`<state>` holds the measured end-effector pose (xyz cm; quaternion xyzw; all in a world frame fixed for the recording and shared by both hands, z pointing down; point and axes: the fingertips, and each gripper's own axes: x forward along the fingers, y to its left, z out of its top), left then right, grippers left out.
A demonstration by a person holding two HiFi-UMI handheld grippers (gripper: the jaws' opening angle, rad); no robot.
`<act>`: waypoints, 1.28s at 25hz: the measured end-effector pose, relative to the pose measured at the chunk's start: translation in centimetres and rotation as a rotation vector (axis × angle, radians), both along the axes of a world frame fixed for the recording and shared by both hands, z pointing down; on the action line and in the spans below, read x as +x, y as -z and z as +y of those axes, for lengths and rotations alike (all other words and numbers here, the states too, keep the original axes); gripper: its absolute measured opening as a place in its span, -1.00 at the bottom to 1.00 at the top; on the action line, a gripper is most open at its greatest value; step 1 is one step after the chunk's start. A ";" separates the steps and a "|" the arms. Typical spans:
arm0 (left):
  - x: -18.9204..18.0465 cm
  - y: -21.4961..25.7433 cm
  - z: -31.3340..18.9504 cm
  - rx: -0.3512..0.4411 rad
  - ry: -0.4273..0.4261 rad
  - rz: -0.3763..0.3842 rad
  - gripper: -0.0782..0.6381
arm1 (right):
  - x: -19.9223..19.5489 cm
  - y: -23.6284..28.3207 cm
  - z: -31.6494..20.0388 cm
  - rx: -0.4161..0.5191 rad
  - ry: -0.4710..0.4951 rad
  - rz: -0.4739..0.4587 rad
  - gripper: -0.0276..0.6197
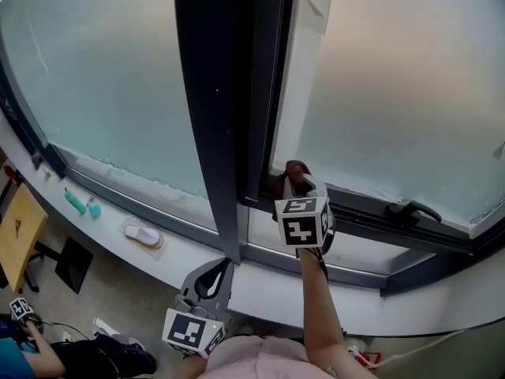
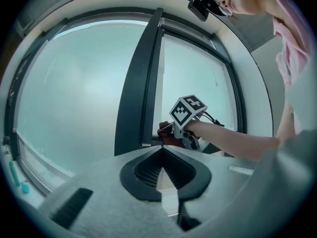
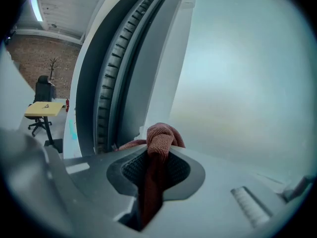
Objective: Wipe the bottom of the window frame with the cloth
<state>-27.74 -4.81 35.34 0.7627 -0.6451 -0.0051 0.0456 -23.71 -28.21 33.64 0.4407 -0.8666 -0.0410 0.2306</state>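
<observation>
A red-brown cloth (image 1: 297, 169) is pressed against the bottom rail of the window frame (image 1: 363, 214), right beside the dark vertical mullion (image 1: 217, 117). My right gripper (image 1: 293, 183) is shut on the cloth, which bunches out past the jaw tips in the right gripper view (image 3: 159, 136). My left gripper (image 1: 226, 264) hangs lower, in front of the white sill, shut with nothing between its jaws (image 2: 161, 150). From the left gripper view I see the right gripper's marker cube (image 2: 187, 110) and the cloth (image 2: 165, 133) at the frame's corner.
A black window handle (image 1: 411, 209) sits on the frame to the right. On the white sill (image 1: 189, 255) to the left lie a white slipper-shaped object (image 1: 143, 235) and two teal items (image 1: 76, 203). A wooden desk (image 1: 19, 231) and a seated person (image 1: 28, 355) are below left.
</observation>
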 end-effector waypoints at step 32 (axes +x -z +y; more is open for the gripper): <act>5.6 -0.3 -2.7 -0.003 -0.136 0.038 -0.79 | 9.2 -0.1 -0.4 -0.028 -0.098 -0.117 -0.73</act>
